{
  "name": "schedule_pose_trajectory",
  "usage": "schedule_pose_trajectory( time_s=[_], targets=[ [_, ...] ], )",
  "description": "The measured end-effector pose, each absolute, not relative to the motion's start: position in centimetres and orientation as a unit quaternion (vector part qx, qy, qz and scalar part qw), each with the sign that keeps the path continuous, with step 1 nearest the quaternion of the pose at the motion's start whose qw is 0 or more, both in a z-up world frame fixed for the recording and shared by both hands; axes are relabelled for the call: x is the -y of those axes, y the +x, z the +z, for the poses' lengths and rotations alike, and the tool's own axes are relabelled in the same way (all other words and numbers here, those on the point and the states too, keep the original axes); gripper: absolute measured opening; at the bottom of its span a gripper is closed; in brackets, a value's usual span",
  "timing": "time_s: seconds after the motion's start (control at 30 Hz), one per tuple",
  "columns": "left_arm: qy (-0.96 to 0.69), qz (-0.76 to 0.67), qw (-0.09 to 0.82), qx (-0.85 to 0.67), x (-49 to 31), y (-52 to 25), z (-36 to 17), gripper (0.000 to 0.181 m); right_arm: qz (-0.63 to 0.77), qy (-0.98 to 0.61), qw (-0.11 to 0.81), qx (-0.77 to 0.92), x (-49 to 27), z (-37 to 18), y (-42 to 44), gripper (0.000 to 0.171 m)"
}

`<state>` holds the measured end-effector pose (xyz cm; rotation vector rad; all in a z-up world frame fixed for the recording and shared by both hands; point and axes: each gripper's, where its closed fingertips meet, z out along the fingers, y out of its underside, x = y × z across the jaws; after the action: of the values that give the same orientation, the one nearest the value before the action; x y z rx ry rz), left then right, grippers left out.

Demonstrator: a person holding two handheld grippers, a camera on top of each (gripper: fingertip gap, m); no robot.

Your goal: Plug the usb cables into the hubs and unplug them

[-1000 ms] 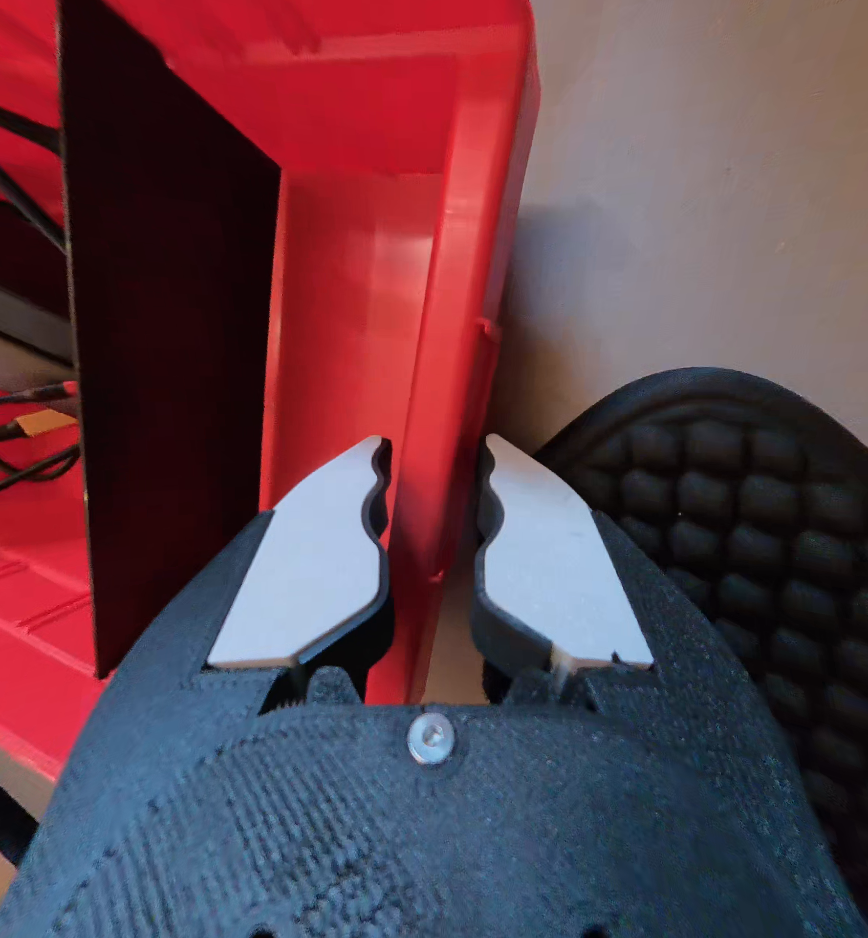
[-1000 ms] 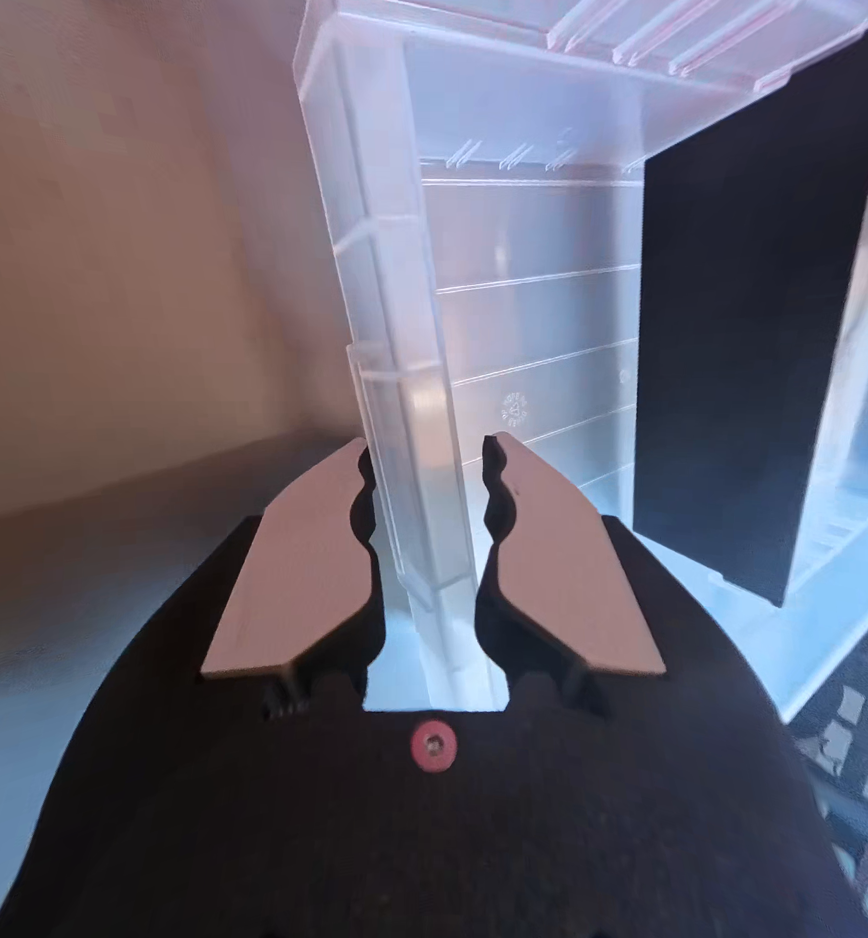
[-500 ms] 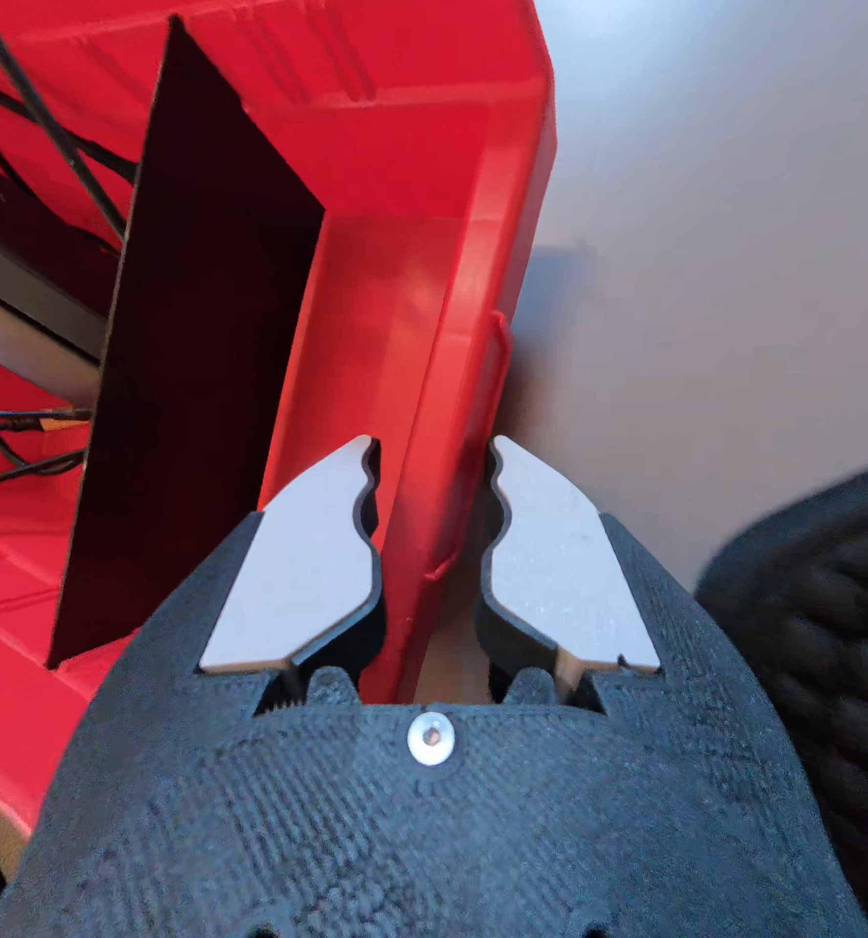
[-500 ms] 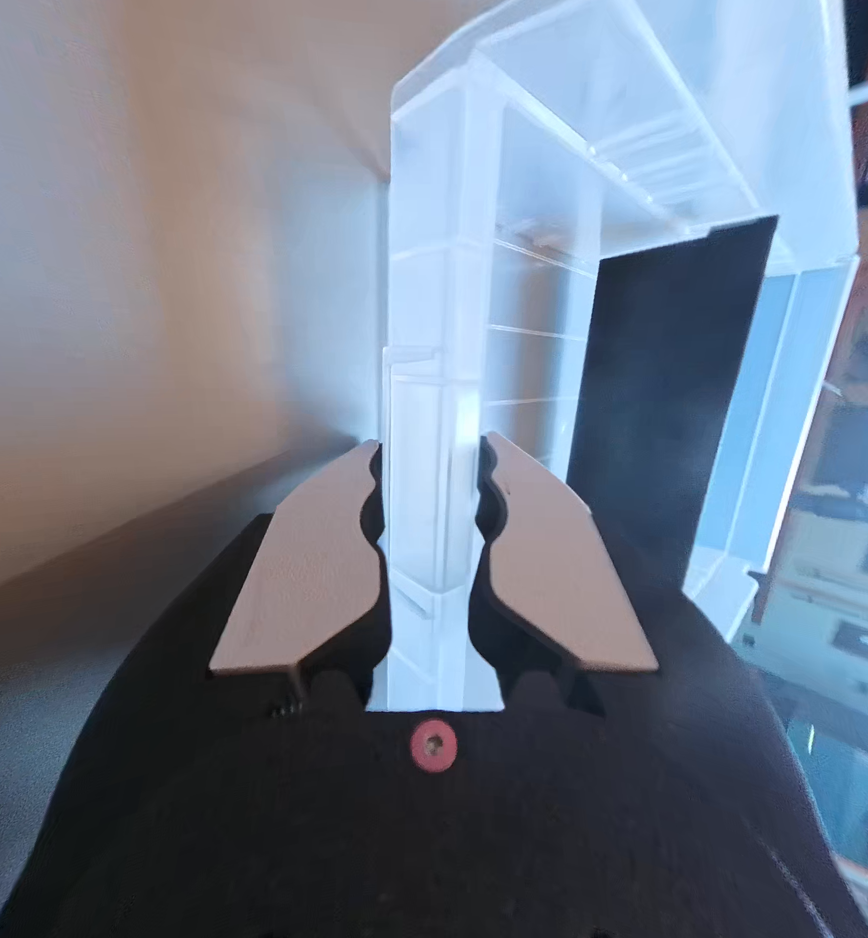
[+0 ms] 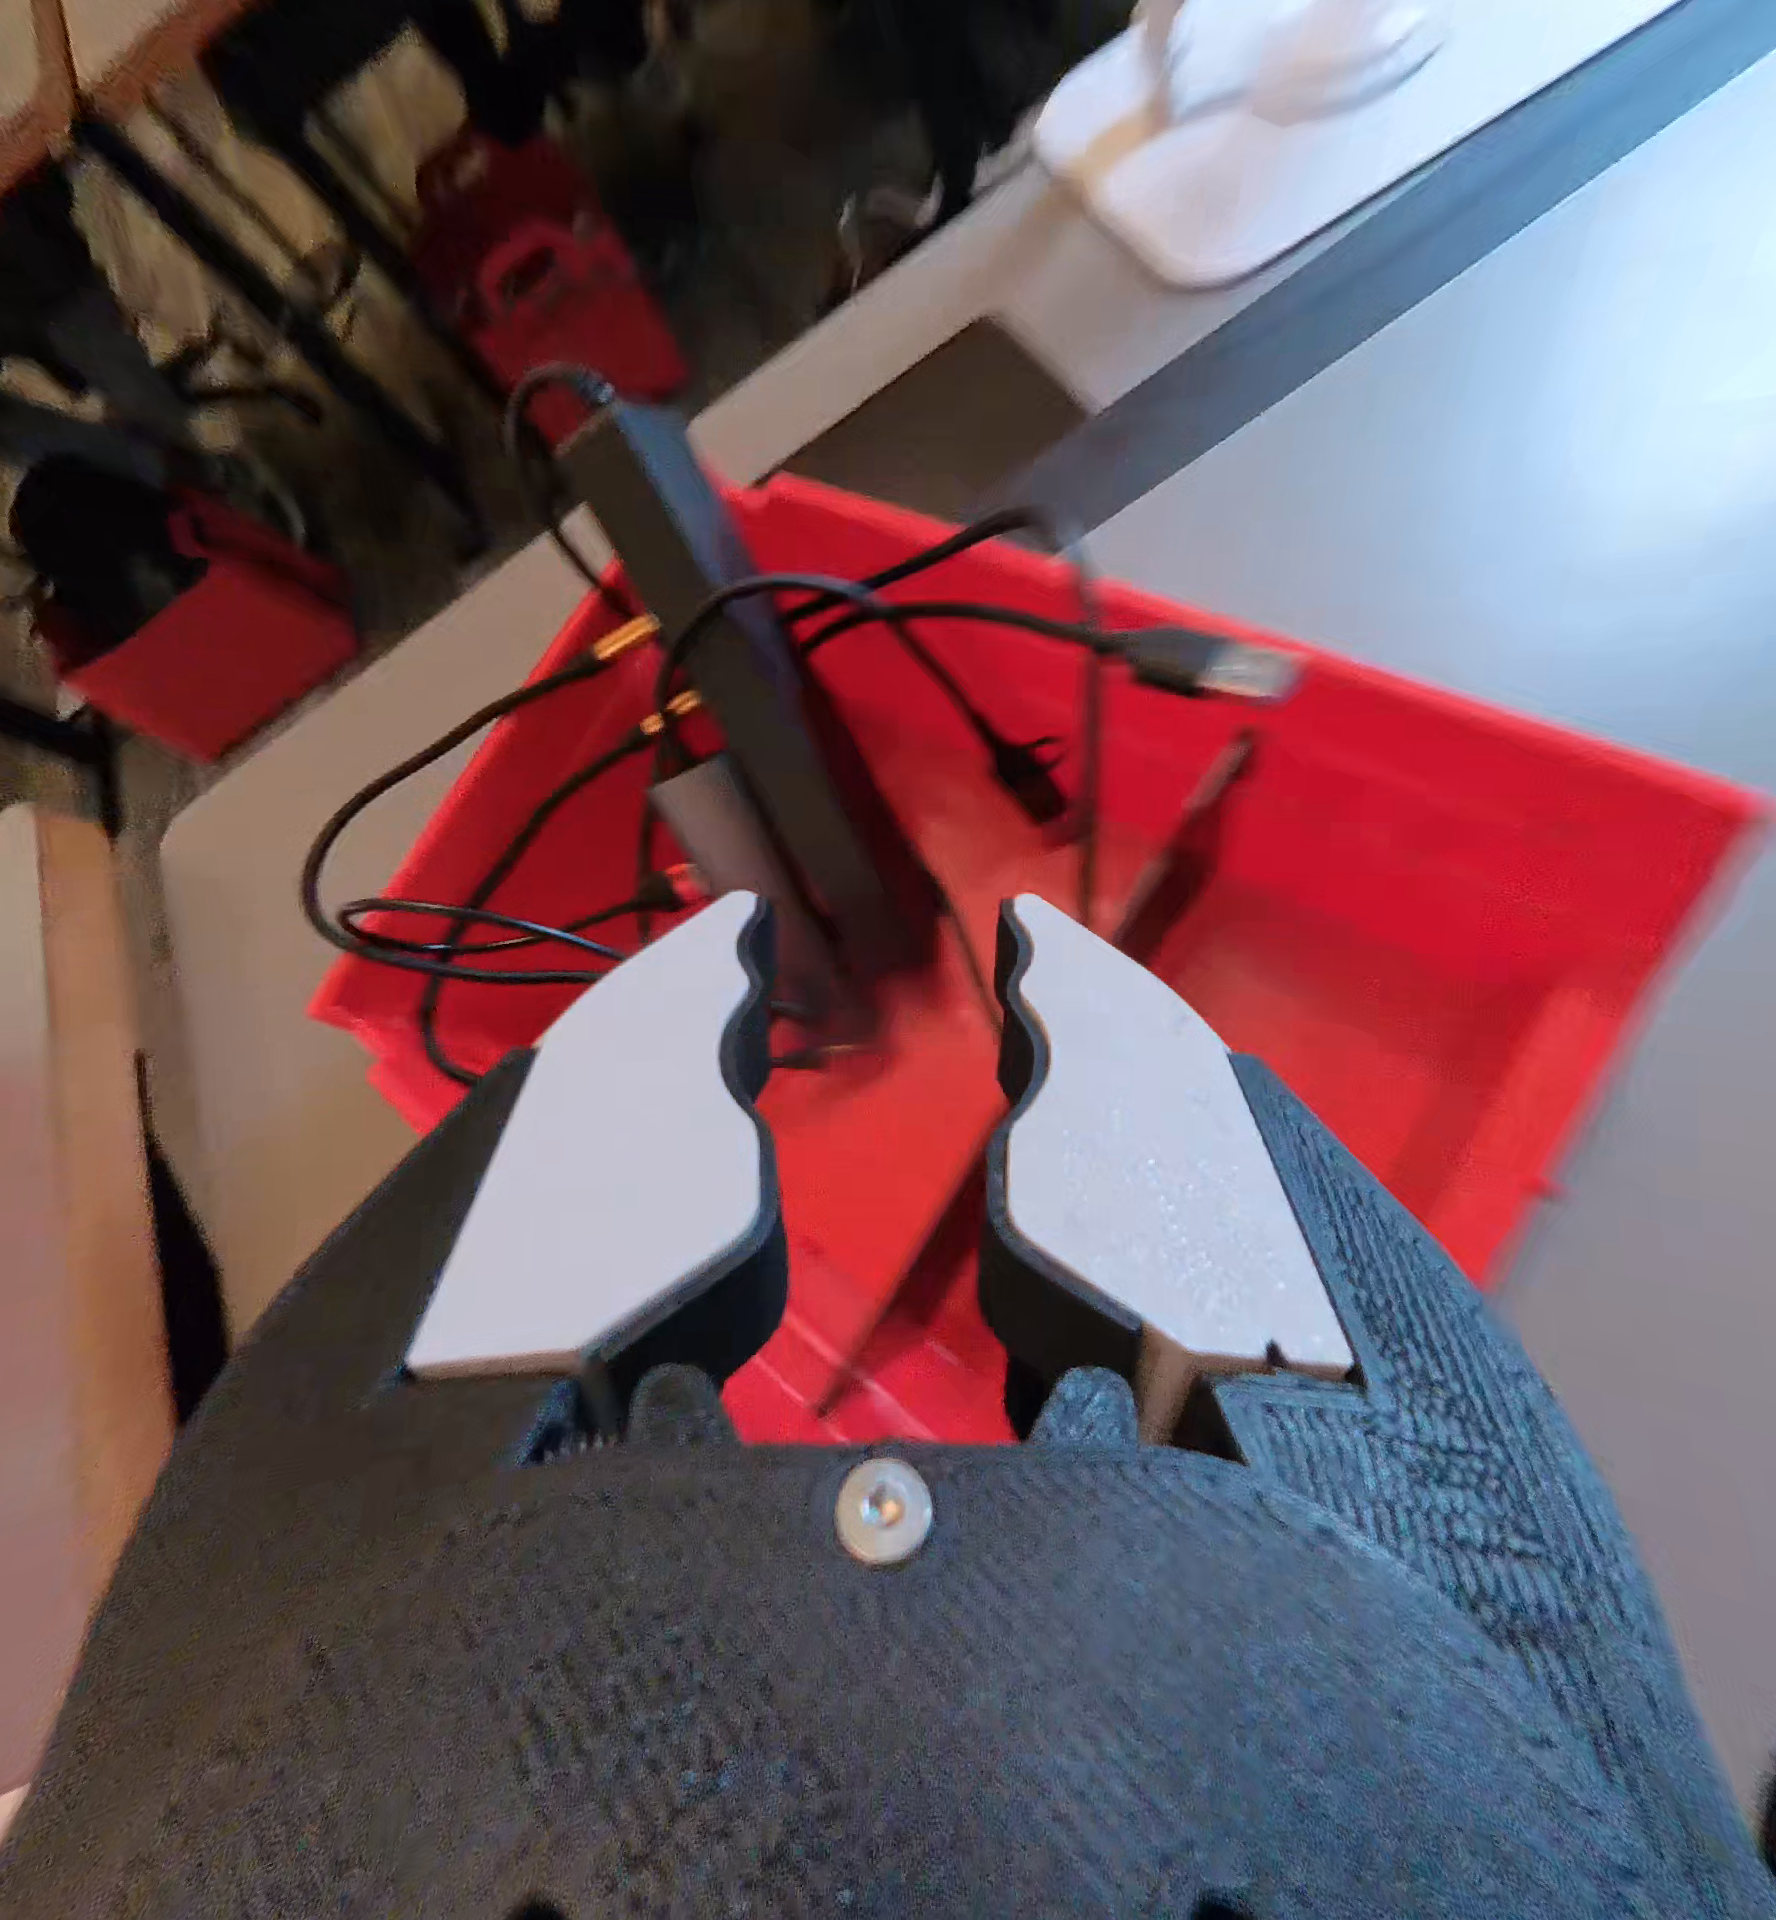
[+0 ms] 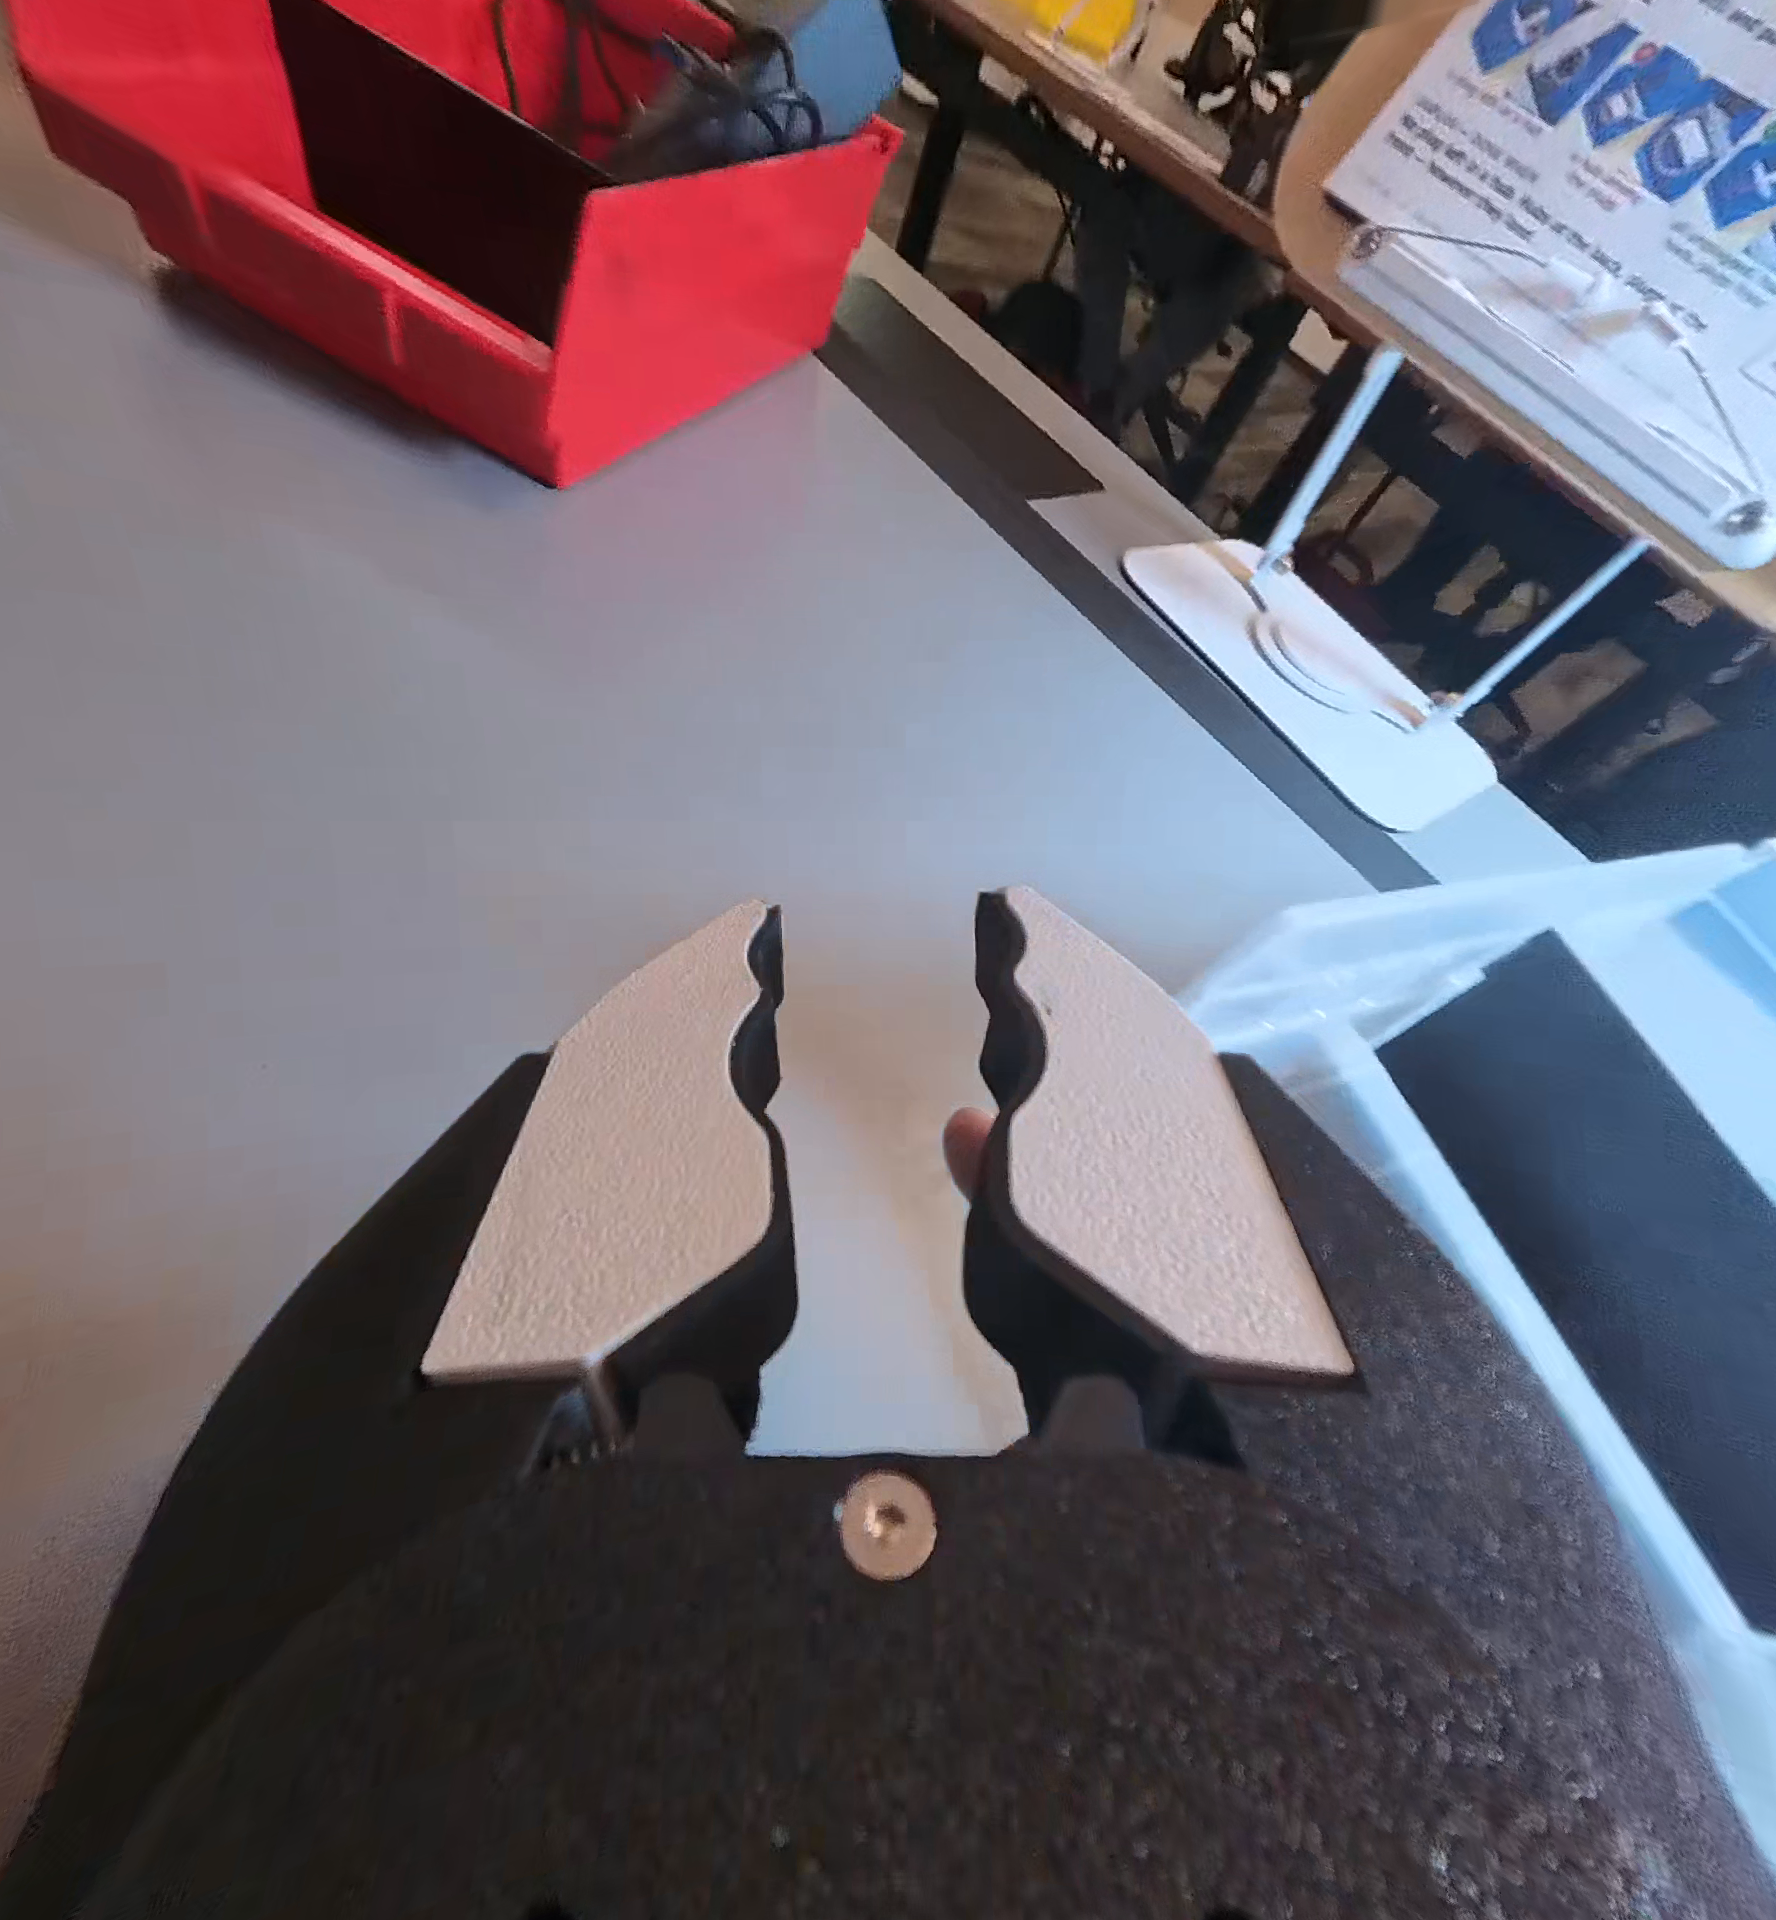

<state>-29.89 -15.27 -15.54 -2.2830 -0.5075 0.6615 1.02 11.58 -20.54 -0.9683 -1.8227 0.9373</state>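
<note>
A: Left gripper (image 5: 879, 961) state?
B: Released. Jaws are spread and nothing is held between them. It is poised above the red bin (image 5: 1383, 935), looking down into it.

A: Right gripper (image 6: 879, 961)?
B: Also released, nothing clamped. Only bare grey tabletop (image 6: 448, 727) is seen through the gap, plus a fingertip (image 6: 964, 1143) at the inner edge of the right finger.

A: Task items?
B: A long dark hub (image 5: 728, 675) is seen standing tilted inside the red bin, its upper end poking past the rim. Black usb cables (image 5: 510, 758) are tangled around it; some loop out over the bin's edge. One silver plug (image 5: 1242, 670) is seen sticking up, not inserted in anything. A black divider (image 5: 925, 1226) is set across the bin.

A: Beyond that?
B: In the right wrist view the red bin is placed toward the tabletop's far-left corner. A clear bin (image 6: 1486, 1039) with a black divider is seen beside the right gripper, at the tabletop's right edge. A white lamp base (image 6: 1310, 675) stands just past that edge.
</note>
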Motion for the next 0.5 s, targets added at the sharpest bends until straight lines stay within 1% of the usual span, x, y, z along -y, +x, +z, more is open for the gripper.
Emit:
schedule_pose_trajectory(
  time_s=[0.13, 0.2, 0.27, 0.43, 0.5],
  targets=[
    [-0.919, 0.256, 0.22, 0.206, 16.2, -36.7, -19.7, 0.043, 0.371, -0.378, 0.41, 0.743, -10.6, -23.0, 1.0, 0.033],
    [-0.936, 0.233, 0.171, 0.201, 16.6, -38.6, -22.1, 0.047, 0.372, -0.376, 0.4, 0.748, -10.4, -23.8, 1.3, 0.03],
    [-0.945, 0.198, 0.171, 0.194, 16.0, -39.6, -23.3, 0.048, 0.372, -0.372, 0.396, 0.752, -10.4, -24.3, 1.5, 0.028],
    [-0.95, 0.11, 0.218, 0.193, 14.6, -39.9, -23.8, 0.045, 0.386, -0.368, 0.384, 0.754, -10.1, -24.4, 1.6, 0.024],
    [-0.949, 0.093, 0.22, 0.205, 14.6, -40.0, -23.9, 0.044, 0.392, -0.365, 0.38, 0.754, -9.8, -24.3, 1.5, 0.024]
  ],
)
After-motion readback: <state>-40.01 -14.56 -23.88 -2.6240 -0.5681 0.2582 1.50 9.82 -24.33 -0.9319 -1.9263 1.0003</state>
